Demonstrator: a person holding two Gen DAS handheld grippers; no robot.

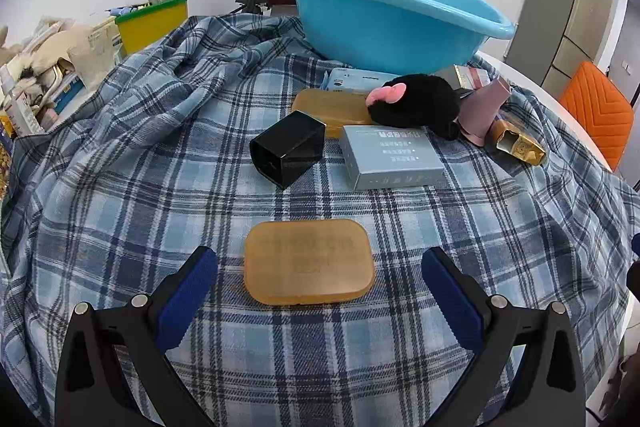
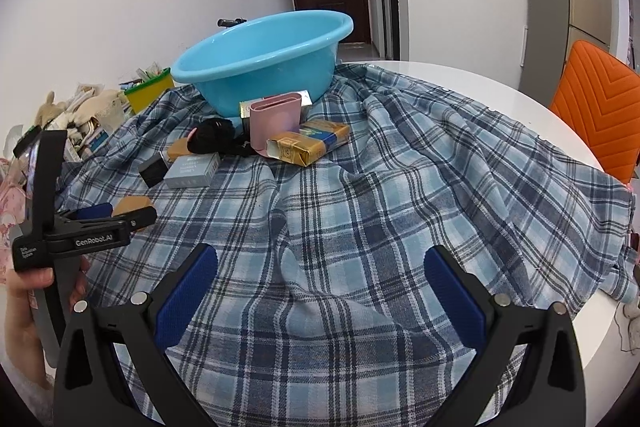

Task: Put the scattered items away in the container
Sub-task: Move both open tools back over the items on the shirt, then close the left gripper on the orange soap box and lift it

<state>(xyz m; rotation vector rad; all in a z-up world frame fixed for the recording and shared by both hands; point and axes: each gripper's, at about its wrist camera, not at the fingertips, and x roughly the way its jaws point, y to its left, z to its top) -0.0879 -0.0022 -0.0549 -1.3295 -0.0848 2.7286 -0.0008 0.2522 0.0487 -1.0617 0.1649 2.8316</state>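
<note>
Left wrist view: left gripper [image 1: 320, 267] jaws apart, straddling amber soap case [image 1: 309, 261] at 12 o'clock. Looks rigid, light, slick plastic; grip its short sides. Right gripper [image 2: 320, 267] jaws apart, empty.

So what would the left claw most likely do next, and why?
Probably ease forward and close on the amber soap bar. The left claw is open, its blue pads either side of the bar but apart from it. The blue basin looks empty, so nothing seems tidied yet. The right claw is open over bare plaid cloth.
</note>
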